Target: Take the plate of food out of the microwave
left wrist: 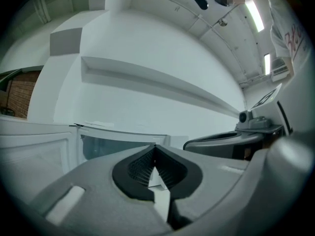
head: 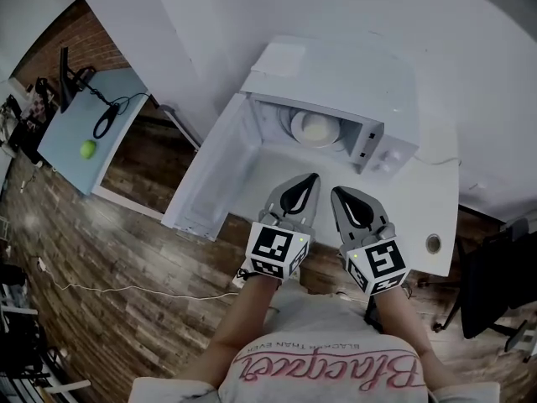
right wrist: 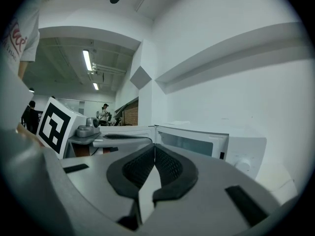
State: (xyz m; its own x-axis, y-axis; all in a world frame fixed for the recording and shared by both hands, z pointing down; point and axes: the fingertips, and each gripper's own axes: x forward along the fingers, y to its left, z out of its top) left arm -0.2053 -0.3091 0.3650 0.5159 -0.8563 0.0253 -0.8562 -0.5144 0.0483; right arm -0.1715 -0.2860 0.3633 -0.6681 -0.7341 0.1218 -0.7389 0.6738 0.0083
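Left gripper (head: 311, 179) and right gripper (head: 338, 192), both pressed together, face the open microwave (head: 336, 78); shirt's pink script (head: 327, 369) unreadable

White all over the microwave (head: 336, 74) and the bench (head: 428, 200) beneath, with a pale cream plate (head: 315, 128) inside. Grey on the left gripper (head: 312, 179) and right gripper (head: 337, 193), black on their pads, black-and-white squares on their cubes. Brown wood planks for the floor (head: 101, 259), red-brown on the brick wall (head: 75, 40), bright green on a ball (head: 88, 149), pink script across a white shirt (head: 327, 368).
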